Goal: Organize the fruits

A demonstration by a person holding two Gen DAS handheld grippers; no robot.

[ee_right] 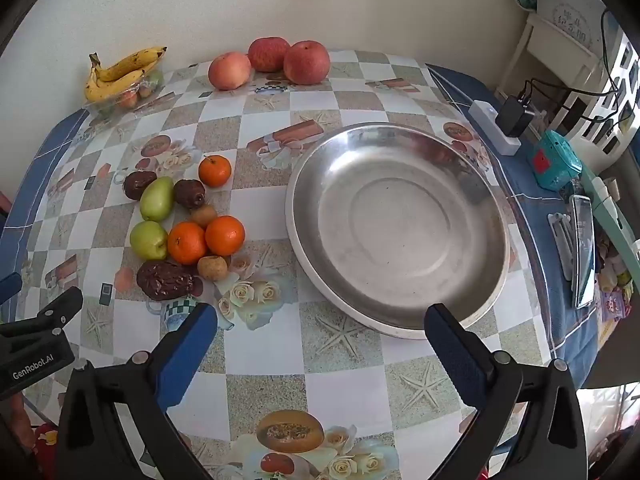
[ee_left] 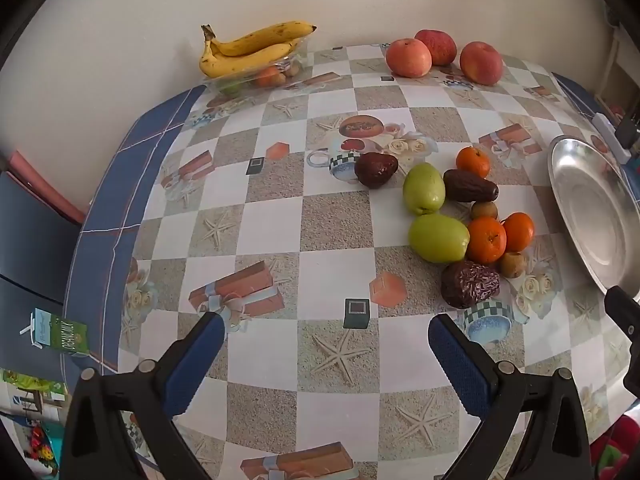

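**Hovering over the fruit pile, nothing picked yet**

Hovering above the desk, the left tongs (ee_left: 326, 332) stand wide and hold nothing; so do the right tongs (ee_right: 320, 324), just short of the near rim of the steel bowl (ee_right: 496, 240), which has nothing in it. Beyond the left tongs, a loose cluster of fruit lies mid-desk beside the bowl: a wrinkled dark date (ee_left: 470, 283) nearest, then two green fruits (ee_left: 438, 237), three tangerines (ee_left: 486, 239), two more dark dates and two small brown fruits. Three red apples (ee_right: 306, 61) sit at the far edge, and bananas (ee_left: 250, 50) rest on a clear container (ee_left: 256, 76) at the far left corner.

The step in hand looks like a first pick from the cluster. Best to start with an outlying piece, such as the nearest date, since the tangerines touch each other and a green fruit. Close gently across its narrow width; round fruit may roll if nudged. Then lower it into the bowl rather than dropping it.
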